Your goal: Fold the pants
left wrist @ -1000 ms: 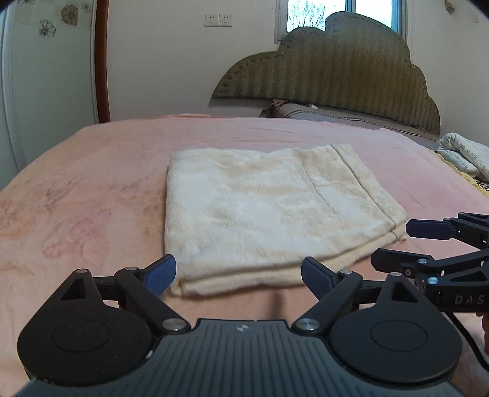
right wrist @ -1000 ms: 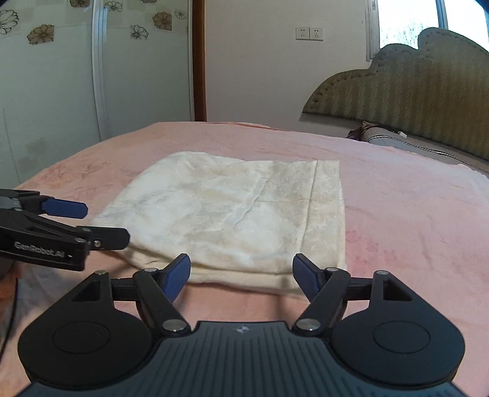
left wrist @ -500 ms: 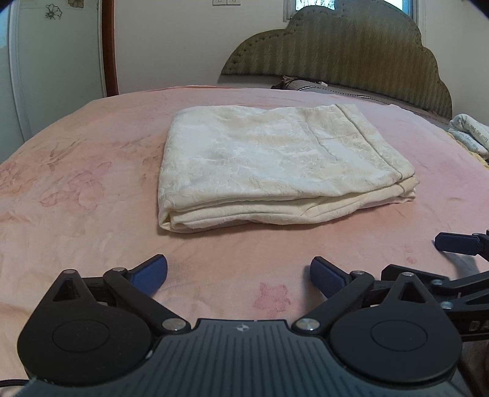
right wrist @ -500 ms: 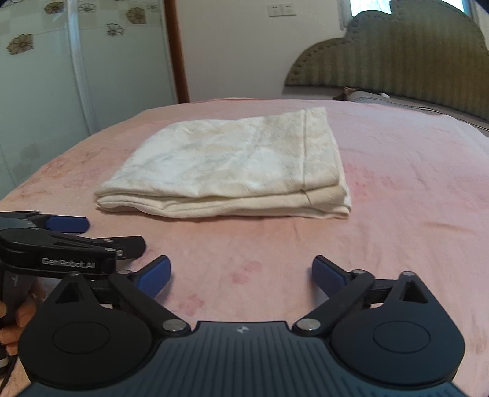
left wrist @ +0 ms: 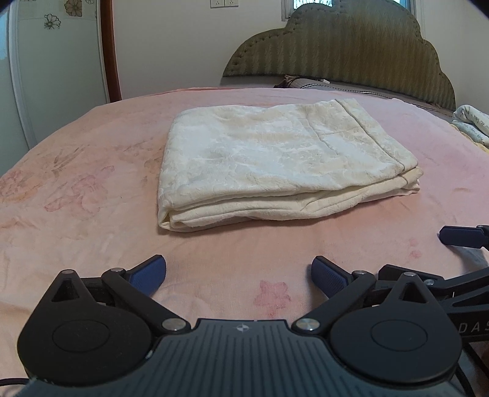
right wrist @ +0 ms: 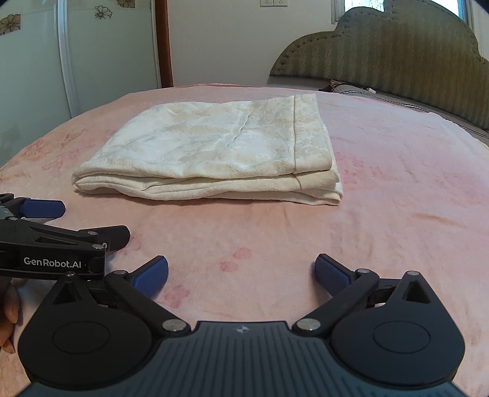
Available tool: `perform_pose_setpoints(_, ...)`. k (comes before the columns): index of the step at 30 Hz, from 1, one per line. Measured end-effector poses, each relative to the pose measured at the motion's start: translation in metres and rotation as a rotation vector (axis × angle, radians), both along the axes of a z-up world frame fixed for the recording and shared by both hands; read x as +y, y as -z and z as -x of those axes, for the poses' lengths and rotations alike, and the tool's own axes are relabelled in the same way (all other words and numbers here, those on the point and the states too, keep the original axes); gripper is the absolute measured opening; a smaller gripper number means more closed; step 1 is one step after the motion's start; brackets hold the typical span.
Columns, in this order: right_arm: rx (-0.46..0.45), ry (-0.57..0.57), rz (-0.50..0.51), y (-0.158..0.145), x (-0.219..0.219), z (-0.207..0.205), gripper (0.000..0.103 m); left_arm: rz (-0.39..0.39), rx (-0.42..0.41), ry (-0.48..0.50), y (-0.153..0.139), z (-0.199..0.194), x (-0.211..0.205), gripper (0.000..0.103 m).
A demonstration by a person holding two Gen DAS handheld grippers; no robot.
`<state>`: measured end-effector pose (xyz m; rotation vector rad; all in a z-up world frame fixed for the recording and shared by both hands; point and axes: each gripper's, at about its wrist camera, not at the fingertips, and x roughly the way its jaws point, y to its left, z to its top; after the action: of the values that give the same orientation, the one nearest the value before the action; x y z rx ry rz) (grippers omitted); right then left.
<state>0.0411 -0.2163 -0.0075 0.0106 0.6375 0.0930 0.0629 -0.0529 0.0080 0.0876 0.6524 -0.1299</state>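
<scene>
Blue pads of the left hand-held gripper nearest in the left wrist view. Stood released and spread wide, jaws having just been opening, with nothing between them but the pink bed cover. Same for the right hand-held gripper in its own view: released, jaws just opened wide, only bare cover between the pads. Sat side by side low over the near part of the bed, each showing at the inner edge of the other's view, apart from one another. Glimpsed a person's fingers at the left edge of the right wrist view, behind the left tool.

Farther on, well clear of both sets of pads: the pants, cream, textured, folded into a layered rectangle. Lay flat near the middle of the bed, touched by neither tool, stacked edges facing the cameras.

Beyond that, at the right edge, some pale printed fabric. Then a grey pillow under the scalloped olive headboard. Farthest left, pale wardrobe doors with flower decals; wall sockets up top.
</scene>
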Motion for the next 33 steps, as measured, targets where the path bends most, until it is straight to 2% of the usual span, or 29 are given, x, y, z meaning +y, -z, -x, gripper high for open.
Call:
perform_pose_setpoints(6,-0.013,0.001,-0.069,-0.001,-0.010,0.001,0.103,0.029,0.005,0.005,0.000,0.001,0.004,0.103)
perform_pose_setpoints(11,0.001,0.009,0.008,0.000,0.002,-0.002,0.103,0.028,0.006,-0.001,0.000,0.001,0.005,0.103)
perform_pose_setpoints(16,0.000,0.023,0.008,0.000,0.001,-0.001,0.103,0.026,0.006,-0.001,0.000,0.001,0.005,0.103)
perform_pose_setpoints(20,-0.018,0.104,0.021,-0.001,-0.004,0.001,0.103,0.026,0.005,-0.001,0.000,0.001,0.006,0.103)
perform_pose_setpoints(24,-0.008,0.092,-0.031,-0.001,-0.014,0.000,0.103,0.024,0.006,-0.002,0.000,0.002,0.006,0.103)
perform_pose_setpoints(28,0.005,0.058,0.031,0.000,-0.011,0.002,0.103,-0.001,-0.008,-0.026,-0.001,0.010,0.008,0.103)
perform_pose_setpoints(33,0.005,0.054,0.027,0.001,-0.012,0.002,0.103,0.009,-0.002,-0.061,0.000,0.010,0.014,0.103)
